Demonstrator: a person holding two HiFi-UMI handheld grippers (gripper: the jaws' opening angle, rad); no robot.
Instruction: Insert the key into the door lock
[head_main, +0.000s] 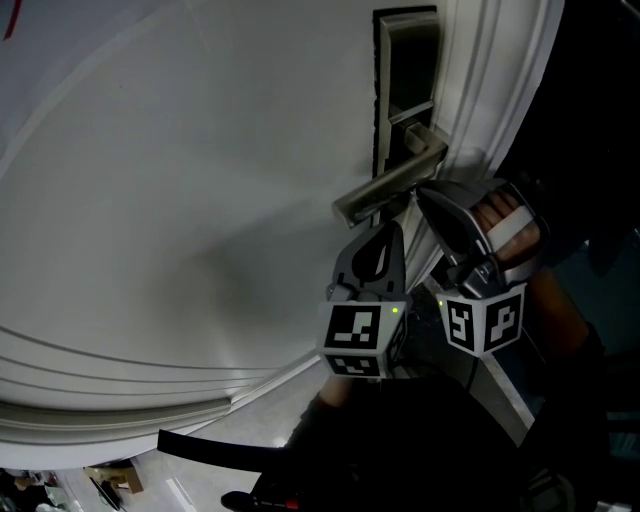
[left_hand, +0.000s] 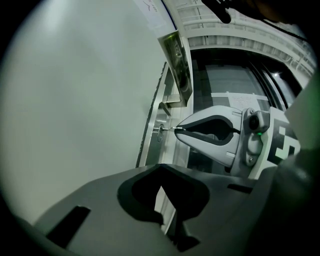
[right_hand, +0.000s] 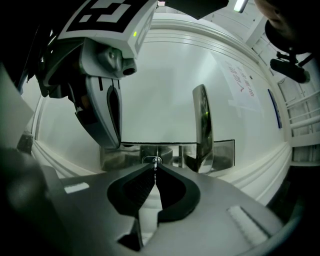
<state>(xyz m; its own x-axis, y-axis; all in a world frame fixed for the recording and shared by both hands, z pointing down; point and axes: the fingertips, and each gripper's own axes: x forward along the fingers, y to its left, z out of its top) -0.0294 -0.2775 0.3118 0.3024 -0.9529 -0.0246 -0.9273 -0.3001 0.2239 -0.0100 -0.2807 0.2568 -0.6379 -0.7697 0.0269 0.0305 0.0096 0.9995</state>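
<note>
The door lock's metal plate (head_main: 405, 60) sits on a white door (head_main: 180, 180), with its lever handle (head_main: 392, 183) below. My right gripper (right_hand: 155, 167) is shut on a thin silver key (right_hand: 156, 165). The key's tip reaches the round keyhole (right_hand: 153, 160) on the plate. From the left gripper view, the right gripper (left_hand: 179, 129) holds the key (left_hand: 169, 129) level against the keyhole (left_hand: 160, 131). My left gripper (left_hand: 161, 167) hangs just below the handle, jaws together with nothing in them. In the head view both grippers (head_main: 385, 230) (head_main: 422, 192) crowd under the handle and hide the keyhole.
The lever handle (right_hand: 202, 125) juts out just right of the keyhole. My left gripper (right_hand: 107, 115) hangs close on the keyhole's left side. The moulded door frame (head_main: 500, 70) runs along the lock's right. Floor clutter (head_main: 110, 480) lies far below.
</note>
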